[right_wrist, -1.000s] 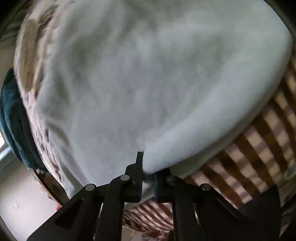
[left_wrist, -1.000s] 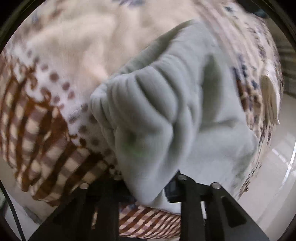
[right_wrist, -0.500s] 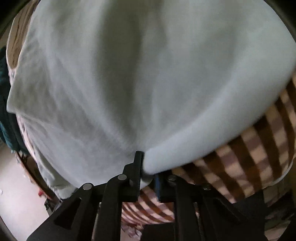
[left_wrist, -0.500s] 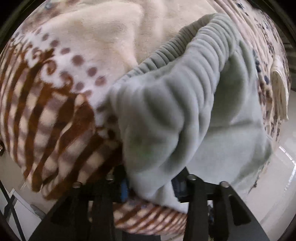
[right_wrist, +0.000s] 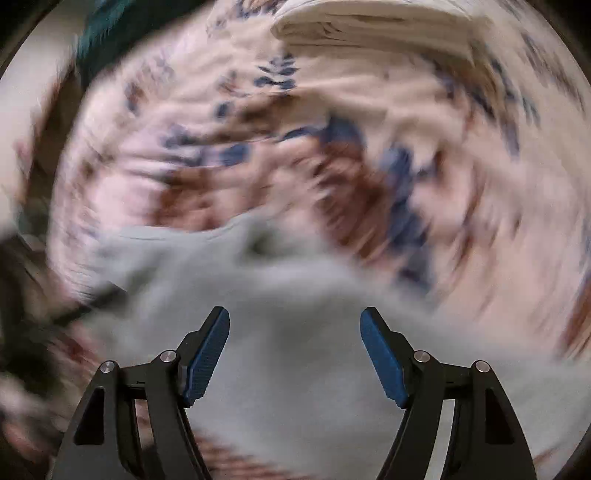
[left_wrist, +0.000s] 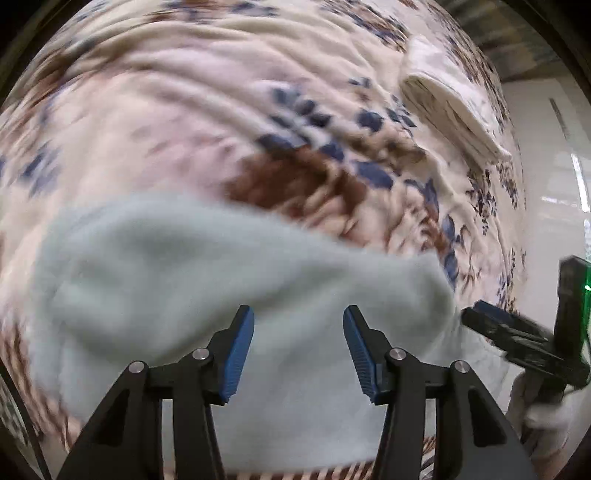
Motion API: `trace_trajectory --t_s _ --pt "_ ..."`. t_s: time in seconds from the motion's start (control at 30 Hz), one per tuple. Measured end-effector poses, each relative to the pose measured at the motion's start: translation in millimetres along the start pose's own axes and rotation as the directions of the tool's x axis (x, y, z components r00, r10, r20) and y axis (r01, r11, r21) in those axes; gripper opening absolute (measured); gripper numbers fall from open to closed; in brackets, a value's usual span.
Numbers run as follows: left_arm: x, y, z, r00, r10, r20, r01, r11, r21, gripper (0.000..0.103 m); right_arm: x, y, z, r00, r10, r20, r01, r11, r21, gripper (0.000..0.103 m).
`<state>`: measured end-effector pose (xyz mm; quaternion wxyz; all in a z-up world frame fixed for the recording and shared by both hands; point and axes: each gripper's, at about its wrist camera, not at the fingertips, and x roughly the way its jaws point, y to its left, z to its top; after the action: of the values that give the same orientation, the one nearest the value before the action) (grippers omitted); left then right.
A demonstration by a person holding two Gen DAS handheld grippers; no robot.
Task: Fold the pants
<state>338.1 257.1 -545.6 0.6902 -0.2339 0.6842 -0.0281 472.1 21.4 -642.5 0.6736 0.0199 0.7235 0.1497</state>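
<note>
The pale grey-green fleece pants lie in a folded heap on a patterned blanket. My left gripper hangs above them, its jaws opening, blue pads apart with no cloth pinched between them. In the right wrist view the same pants spread below my right gripper, whose jaws are opening wide and hold nothing. That view is heavily blurred. The right gripper also shows at the right edge of the left wrist view, held by a gloved hand.
A folded cream cloth lies on the blanket at the upper right; it appears as a cream cloth at the top of the right wrist view. A dark teal garment sits at the upper left there. Pale floor runs beyond the bed's edge.
Both grippers let go of the pants and opened. Both pulled back and rolled, so the pants now lie lower in each view and more blanket shows.
</note>
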Motion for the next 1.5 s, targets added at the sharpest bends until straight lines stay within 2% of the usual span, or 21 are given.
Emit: trace_trajectory --t_s 0.13,0.17,0.2,0.23,0.33,0.37,0.47,0.6,0.63,0.7,0.73,0.77,0.83,0.93,0.97,1.1,1.2,1.27,1.37,1.47,1.5 --pt "34 -17 25 0.999 -0.007 -0.049 0.009 0.999 0.050 0.048 43 -36 13 0.978 -0.031 -0.206 0.000 0.989 -0.149 0.071" --pt "43 -16 27 0.998 0.007 -0.060 -0.003 0.998 0.061 0.048 53 -38 13 0.970 -0.029 -0.242 -0.013 0.986 -0.169 0.056" --pt "42 -9 21 0.998 0.017 -0.064 -0.013 0.998 0.064 0.048 63 -39 9 0.959 -0.005 -0.282 -0.046 0.984 -0.174 0.048" --pt "47 -5 19 0.998 0.014 -0.067 -0.010 0.998 0.061 0.048 67 -42 5 0.957 -0.011 -0.291 -0.044 0.983 -0.181 0.035" --pt "51 2 18 0.998 0.002 -0.065 0.001 0.999 0.048 0.048 59 -52 -5 0.975 -0.047 -0.218 0.022 0.993 -0.116 0.018" --pt "52 3 19 0.998 -0.002 -0.064 0.005 0.999 0.044 0.048 54 -62 -8 0.979 -0.056 -0.197 0.047 0.998 -0.050 0.017" --pt "55 5 25 0.997 -0.007 -0.072 0.008 1.000 0.014 0.048 57 -90 -15 0.987 0.021 -0.158 0.004 0.987 0.160 0.017" --pt "48 3 30 0.997 -0.004 -0.078 0.002 1.000 -0.024 0.048 63 -89 -11 0.982 0.020 -0.189 0.015 0.983 0.181 0.024" --pt "47 2 31 0.997 0.005 -0.074 -0.006 1.000 -0.017 0.048 56 -85 -5 0.983 0.002 -0.185 0.028 0.987 0.160 0.029" --pt "44 0 29 0.998 0.009 -0.066 -0.009 1.000 -0.006 0.048 34 -67 12 0.990 -0.026 -0.136 0.040 0.994 0.097 0.050" --pt "44 -1 28 0.998 0.020 -0.063 -0.020 1.000 -0.001 0.048 24 -58 17 0.995 0.009 -0.100 -0.002 0.998 0.066 0.070" --pt "43 -1 27 0.998 0.026 -0.063 -0.026 1.000 0.001 0.048 18 -46 23 0.995 0.059 -0.085 -0.057 0.998 0.034 0.076" --pt "40 1 25 0.998 0.027 -0.051 -0.027 1.000 -0.008 0.048 22 -24 37 0.986 0.127 -0.108 -0.130 0.991 -0.025 0.076" --pt "36 6 22 0.999 0.029 -0.035 -0.030 0.999 -0.023 0.048 58 9 60 0.967 0.154 -0.203 -0.174 0.981 -0.085 0.074" --pt "36 8 21 0.999 0.032 -0.033 -0.033 0.999 -0.026 0.048 77 18 69 0.964 0.118 -0.238 -0.148 0.982 -0.115 0.066" --pt "39 17 19 0.999 0.028 -0.043 -0.029 0.999 -0.034 0.048 116 37 83 0.919 0.085 -0.386 -0.160 0.973 -0.169 0.058" --pt "38 20 17 0.999 0.020 -0.042 -0.021 0.999 -0.034 0.048 98 30 93 0.924 0.090 -0.373 -0.159 0.974 -0.159 0.043" --pt "37 20 16 0.999 0.011 -0.038 -0.013 0.999 -0.042 0.048 76 25 98 0.922 0.159 -0.352 -0.217 0.967 -0.133 0.038" --pt "35 20 16 0.999 0.008 -0.031 -0.010 0.999 -0.047 0.048 69 9 101 0.871 0.327 -0.367 -0.356 0.934 -0.011 0.038" --pt "33 18 14 1.000 0.014 -0.026 -0.015 0.999 -0.037 0.048 102 -6 102 0.822 0.338 -0.459 -0.352 0.934 0.057 0.038" --pt "32 17 13 1.000 0.016 -0.024 -0.017 0.999 -0.028 0.048 118 -8 99 0.825 0.285 -0.488 -0.305 0.951 0.039 0.039"
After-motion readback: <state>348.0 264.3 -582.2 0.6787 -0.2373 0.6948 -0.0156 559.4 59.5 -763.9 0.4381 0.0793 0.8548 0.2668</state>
